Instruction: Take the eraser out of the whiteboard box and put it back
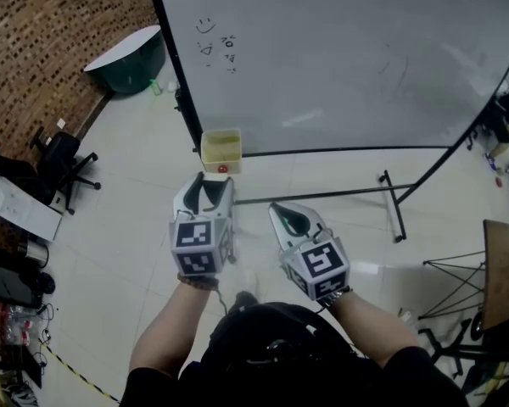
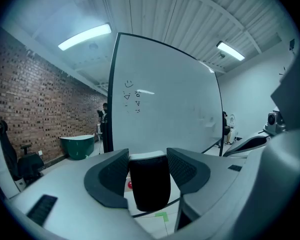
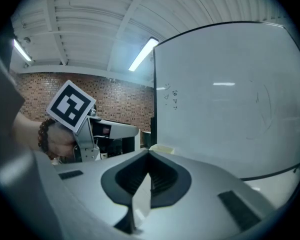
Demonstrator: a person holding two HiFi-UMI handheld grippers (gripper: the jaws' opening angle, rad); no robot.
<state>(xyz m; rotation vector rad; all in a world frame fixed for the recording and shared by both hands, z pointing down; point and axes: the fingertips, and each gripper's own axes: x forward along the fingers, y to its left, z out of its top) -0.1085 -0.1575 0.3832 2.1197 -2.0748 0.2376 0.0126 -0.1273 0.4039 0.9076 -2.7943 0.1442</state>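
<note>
Eraser (image 2: 149, 184), what looks like a black felt block with a white back, is clamped in my left gripper (image 2: 148, 157) just short of the whiteboard box (image 1: 221, 149), probably for dropping back in, while my right gripper (image 3: 149, 176) hangs closed and empty alongside.

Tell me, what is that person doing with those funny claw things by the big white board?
A person stands facing a large whiteboard with a two-jaw gripper in each hand. The left gripper is clamped on a black felt eraser with a white back and holds it in the air in front of the small pale yellow plastic box at the whiteboard's bottom edge. The right gripper is shut with nothing in it, next to the left one. The eraser is not in the box right now.
</note>
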